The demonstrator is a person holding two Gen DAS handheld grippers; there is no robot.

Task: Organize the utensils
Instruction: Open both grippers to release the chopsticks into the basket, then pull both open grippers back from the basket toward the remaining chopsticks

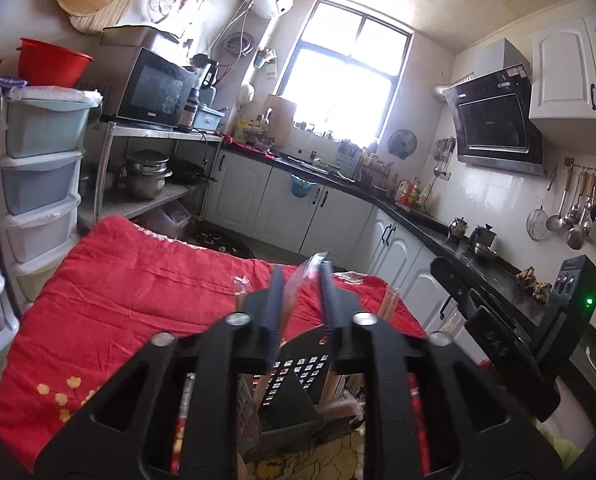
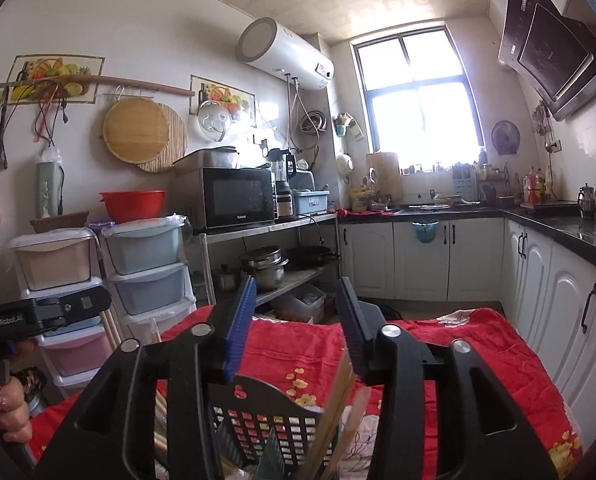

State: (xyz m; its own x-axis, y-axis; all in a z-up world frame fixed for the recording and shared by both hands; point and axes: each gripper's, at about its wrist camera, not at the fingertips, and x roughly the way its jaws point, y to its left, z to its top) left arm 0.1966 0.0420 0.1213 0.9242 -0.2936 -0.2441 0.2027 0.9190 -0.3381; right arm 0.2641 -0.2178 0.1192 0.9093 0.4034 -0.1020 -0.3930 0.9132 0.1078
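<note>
your left gripper (image 1: 301, 280) hangs above the black perforated utensil holder (image 1: 298, 372), its fingers drawn narrow around a clear-wrapped utensil packet (image 1: 303, 276) that stands up between the blue pads (image 1: 276, 300). whether the pads truly pinch the wrapper is too blurred to tell. your right gripper (image 2: 298, 328) sits over the same utensil holder (image 2: 270, 428) with its fingers spread wide and nothing between them. wooden chopsticks (image 2: 333, 412) lean in the holder's right side, just under your right finger. the holder stands on the red quilt (image 1: 138, 292), with more wrapped sticks poking up just beside it. in the right wrist view, your left hand (image 2: 8, 412) grips its handle at the left edge.
</note>
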